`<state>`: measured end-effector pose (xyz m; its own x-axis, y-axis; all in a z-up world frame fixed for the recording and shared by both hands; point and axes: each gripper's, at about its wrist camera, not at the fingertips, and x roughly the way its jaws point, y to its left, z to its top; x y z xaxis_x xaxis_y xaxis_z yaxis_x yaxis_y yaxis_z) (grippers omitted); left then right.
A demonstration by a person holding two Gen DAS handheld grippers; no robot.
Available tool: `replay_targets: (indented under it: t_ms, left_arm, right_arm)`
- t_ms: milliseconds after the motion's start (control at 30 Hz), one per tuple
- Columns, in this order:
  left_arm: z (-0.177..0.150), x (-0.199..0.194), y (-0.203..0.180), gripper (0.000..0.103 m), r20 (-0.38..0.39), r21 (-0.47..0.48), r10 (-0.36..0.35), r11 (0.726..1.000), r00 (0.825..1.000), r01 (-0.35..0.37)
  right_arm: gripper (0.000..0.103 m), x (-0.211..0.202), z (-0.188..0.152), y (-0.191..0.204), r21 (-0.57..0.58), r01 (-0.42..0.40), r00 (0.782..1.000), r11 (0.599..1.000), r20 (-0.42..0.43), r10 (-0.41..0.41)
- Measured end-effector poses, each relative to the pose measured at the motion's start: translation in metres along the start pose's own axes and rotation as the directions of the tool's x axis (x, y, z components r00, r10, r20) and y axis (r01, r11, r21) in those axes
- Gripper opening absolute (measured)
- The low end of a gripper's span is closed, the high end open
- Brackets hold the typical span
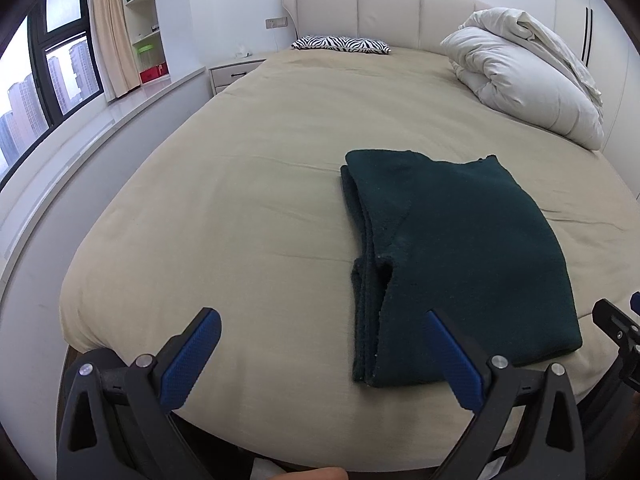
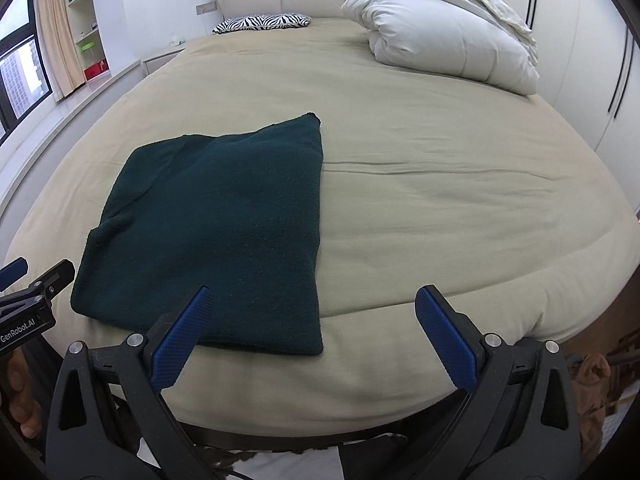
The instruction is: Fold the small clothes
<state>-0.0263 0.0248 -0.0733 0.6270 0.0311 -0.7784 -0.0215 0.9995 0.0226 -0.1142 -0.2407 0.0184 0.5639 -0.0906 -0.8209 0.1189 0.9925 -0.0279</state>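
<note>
Sweater (image 1: 460,256), dark green, lies folded near the bed's (image 1: 240,184) near edge. Your left gripper (image 1: 320,356) and right gripper (image 2: 312,336) hang spread wide, empty. Folding looks nearly finished; next, pinch the near hem for one last fold.

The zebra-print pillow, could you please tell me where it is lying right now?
The zebra-print pillow lies at the far end of the bed, against the headboard and left of the white duvet; the right wrist view shows it likewise.
</note>
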Motion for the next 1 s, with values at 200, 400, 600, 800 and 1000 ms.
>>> replay_targets:
  t_ms: [200,400,600,800,1000]
  left_arm:
    - [0.0004,0.0008,0.0001,0.103,-0.006,0.004,-0.003,1.000,1.000,0.003]
    - [0.0004,0.0007,-0.0001,0.103,-0.007,0.001,-0.002,1.000,1.000,0.002]
    - [0.0000,0.0009,0.0012,0.103,-0.008,-0.001,-0.002,1.000,1.000,0.002]
    - [0.0000,0.0011,0.0019,0.103,-0.009,0.000,-0.003,1.000,1.000,0.003]
    - [-0.0003,0.0010,0.0022,0.103,-0.008,0.001,-0.003,1.000,1.000,0.003]
  right_arm:
    - [0.103,0.0015,0.0014,0.0001,0.007,-0.003,1.000,1.000,-0.007,0.003]
    - [0.103,0.0030,0.0014,0.0014,0.007,-0.006,1.000,1.000,-0.010,0.006]
    - [0.103,0.0058,0.0009,0.0006,0.009,-0.012,1.000,1.000,-0.016,0.012]
    - [0.103,0.0077,0.0016,-0.0007,0.013,-0.018,1.000,1.000,-0.021,0.018]
    - [0.103,0.0088,0.0016,-0.0021,0.015,-0.022,0.999,1.000,-0.024,0.023]
